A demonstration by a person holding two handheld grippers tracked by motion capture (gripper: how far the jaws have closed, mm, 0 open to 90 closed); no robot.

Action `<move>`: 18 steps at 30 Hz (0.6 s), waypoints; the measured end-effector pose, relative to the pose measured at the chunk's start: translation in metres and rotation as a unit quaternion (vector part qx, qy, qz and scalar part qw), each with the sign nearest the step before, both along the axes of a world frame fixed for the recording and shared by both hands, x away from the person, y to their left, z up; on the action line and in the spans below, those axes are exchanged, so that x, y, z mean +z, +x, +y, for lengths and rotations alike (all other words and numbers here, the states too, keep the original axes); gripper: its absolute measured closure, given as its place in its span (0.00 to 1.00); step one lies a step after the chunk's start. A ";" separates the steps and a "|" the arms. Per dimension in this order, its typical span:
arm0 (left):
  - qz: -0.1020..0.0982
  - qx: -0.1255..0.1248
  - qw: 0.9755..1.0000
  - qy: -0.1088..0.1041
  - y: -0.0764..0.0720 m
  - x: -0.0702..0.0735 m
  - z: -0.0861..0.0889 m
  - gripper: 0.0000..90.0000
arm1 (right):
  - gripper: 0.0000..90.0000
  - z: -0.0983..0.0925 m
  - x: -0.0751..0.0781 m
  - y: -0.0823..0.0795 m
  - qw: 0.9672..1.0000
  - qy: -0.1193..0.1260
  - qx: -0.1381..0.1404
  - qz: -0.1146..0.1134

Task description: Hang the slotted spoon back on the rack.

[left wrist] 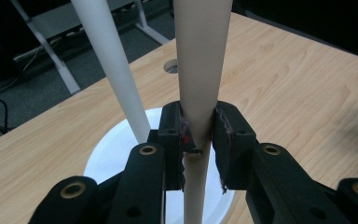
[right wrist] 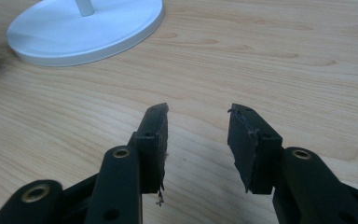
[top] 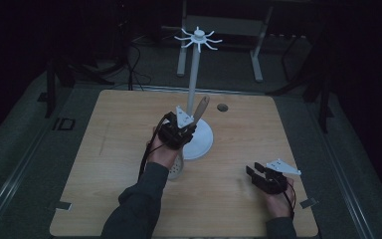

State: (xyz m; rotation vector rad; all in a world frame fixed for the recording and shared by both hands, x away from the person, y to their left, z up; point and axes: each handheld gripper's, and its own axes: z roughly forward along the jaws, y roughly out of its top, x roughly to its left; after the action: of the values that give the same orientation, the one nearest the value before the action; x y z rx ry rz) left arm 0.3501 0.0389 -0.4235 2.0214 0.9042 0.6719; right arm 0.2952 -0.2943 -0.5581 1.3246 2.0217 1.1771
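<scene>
Currently I have the left gripper (top: pixel 178 130), centre of the high view, clamped on the pale wooden handle (left wrist: pixel 200 79) of a utensil; in the left gripper view the pads pinch it low down, just above a small hole in the shaft. The utensil's white head (top: pixel 175 168) shows below my left hand. The white stand (top: pixel 195 74) rises just beside it, its hook crown (top: pixel 198 39) in the upper middle of the frame.

My judgement: the job is hanging the utensil on a hook. To do it well I would keep the handle near upright, lift clear of the round base (right wrist: pixel 84 32) and avoid knocking the pole.

The right gripper (top: pixel 261 174), lower right, sits over the table (top: pixel 119 119) with jaws apart, nothing between them.
</scene>
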 end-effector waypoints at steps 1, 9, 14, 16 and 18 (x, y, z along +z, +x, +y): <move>-0.001 0.001 1.000 0.001 0.000 0.001 0.000 0.82 | 0.64 0.000 0.000 0.000 1.000 0.000 -0.001 0.000; -0.016 0.014 1.000 -0.017 -0.003 0.008 0.002 0.83 | 0.63 0.000 0.000 0.000 1.000 0.002 -0.001 -0.001; -0.020 0.020 0.999 -0.023 -0.004 0.011 0.003 0.83 | 0.62 0.000 0.000 0.000 1.000 0.001 -0.001 -0.002; -0.022 0.020 0.999 -0.023 -0.004 0.013 0.003 0.83 | 0.61 0.000 0.000 0.000 1.000 0.001 -0.003 -0.003; -0.024 0.021 0.999 -0.025 -0.004 0.015 0.003 0.82 | 0.58 0.000 0.000 0.001 1.000 0.001 -0.007 -0.004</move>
State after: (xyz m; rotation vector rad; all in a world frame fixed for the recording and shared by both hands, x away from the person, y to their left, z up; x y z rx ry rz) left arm 0.3462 0.0422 -0.4089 1.9396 0.9285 0.7120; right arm 0.2957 -0.2946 -0.5585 1.3319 2.0029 1.1773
